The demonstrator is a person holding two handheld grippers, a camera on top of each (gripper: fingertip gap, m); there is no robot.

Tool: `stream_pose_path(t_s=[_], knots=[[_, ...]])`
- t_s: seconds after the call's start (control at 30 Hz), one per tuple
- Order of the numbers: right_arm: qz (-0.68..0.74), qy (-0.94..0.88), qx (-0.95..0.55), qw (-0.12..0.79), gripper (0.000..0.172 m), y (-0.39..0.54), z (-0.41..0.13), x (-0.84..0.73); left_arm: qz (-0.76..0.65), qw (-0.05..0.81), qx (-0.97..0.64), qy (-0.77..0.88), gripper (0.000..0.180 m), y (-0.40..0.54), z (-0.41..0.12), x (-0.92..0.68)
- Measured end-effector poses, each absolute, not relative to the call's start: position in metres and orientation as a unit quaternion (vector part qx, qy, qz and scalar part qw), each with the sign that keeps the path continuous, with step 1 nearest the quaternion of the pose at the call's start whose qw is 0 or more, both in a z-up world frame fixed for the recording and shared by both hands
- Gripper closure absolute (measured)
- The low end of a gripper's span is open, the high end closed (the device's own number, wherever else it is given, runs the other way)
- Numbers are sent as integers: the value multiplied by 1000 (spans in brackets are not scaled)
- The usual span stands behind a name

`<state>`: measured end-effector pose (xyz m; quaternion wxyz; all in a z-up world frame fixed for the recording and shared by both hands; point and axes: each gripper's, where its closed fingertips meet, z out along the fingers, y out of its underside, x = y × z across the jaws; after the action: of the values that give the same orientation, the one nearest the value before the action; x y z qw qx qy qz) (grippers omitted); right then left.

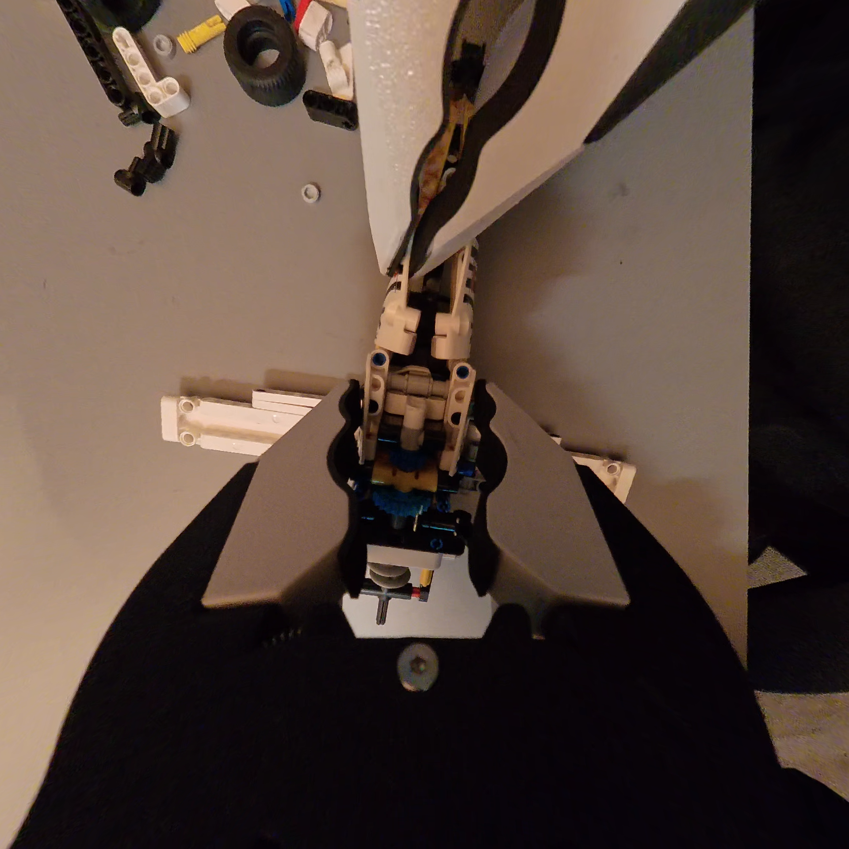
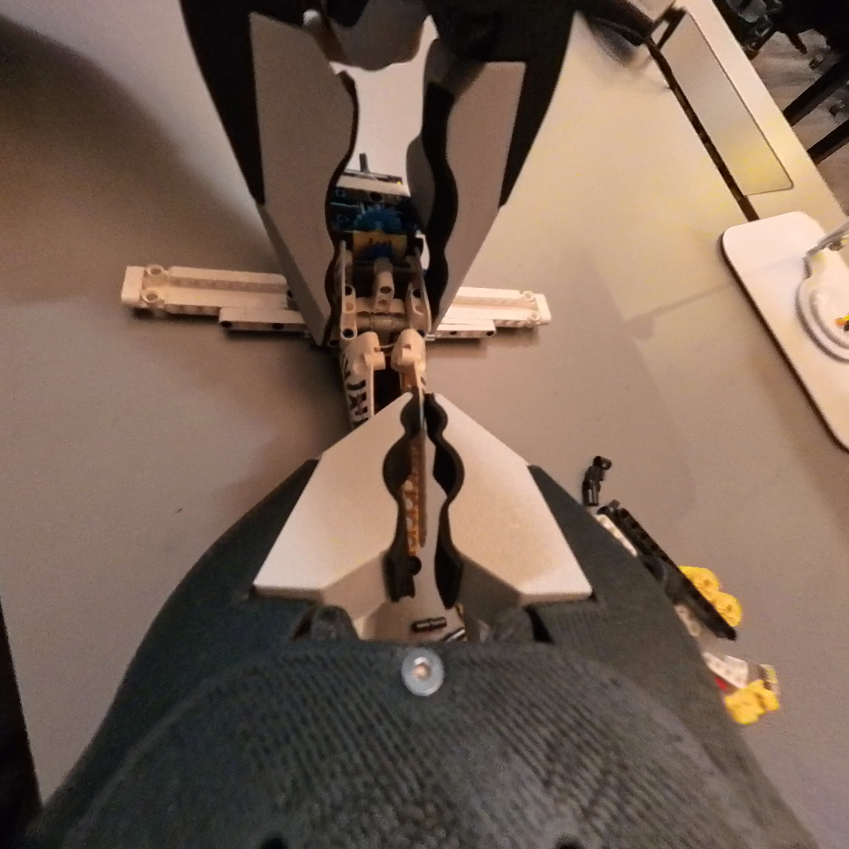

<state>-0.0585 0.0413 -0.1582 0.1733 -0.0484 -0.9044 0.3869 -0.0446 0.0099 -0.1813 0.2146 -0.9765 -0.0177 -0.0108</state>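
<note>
Centrally, left claw [image 1: 416,404] grips model body [image 1: 416,441]; right claw [image 2: 420,404] pinches its white beam [image 2: 416,381].

Glossy plastic model [image 1: 416,413]; matt grey tabletop [image 1: 138,298]

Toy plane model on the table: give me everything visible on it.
The toy plane model is built from plastic construction pieces: white beams, white wings spread flat on the grey table, blue gears and a tan part inside the body. The left tool straddles the body with its pads against the sides. The right tool is shut on a thin panel at the narrow end.
</note>
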Motion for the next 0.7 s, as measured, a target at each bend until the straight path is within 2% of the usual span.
stream_pose_path(t_s=[0.13, 0.2, 0.23, 0.3, 0.4, 0.57, 0.7], knots=[[404, -891, -45, 202, 172, 41, -155, -59, -1, 201, -979, -14, 133, 10, -182, -45], [533, -823, -51, 189, 172, 28, -98, -49, -13, 199, -980, -21, 133, 9, -183, -47], [528, -822, -67, 203, 172, 30, -82, -56, -20, 208, -978, -20, 132, 11, -183, -47], [436, -844, -77, 304, 172, 55, -84, -84, -21, 206, -978, -15, 132, 11, -182, -47], [447, -858, -129, 220, 172, 80, -105, -82, -15, 209, -978, -22, 132, 10, -182, -47], [486, -835, -216, 145, 172, 105, -112, -83, -18, 214, -976, -25, 132, 11, -182, -47], [544, -789, -282, 52, 172, 110, -111, -84, -15, 215, -976, -28, 127, 11, -182, -46]])
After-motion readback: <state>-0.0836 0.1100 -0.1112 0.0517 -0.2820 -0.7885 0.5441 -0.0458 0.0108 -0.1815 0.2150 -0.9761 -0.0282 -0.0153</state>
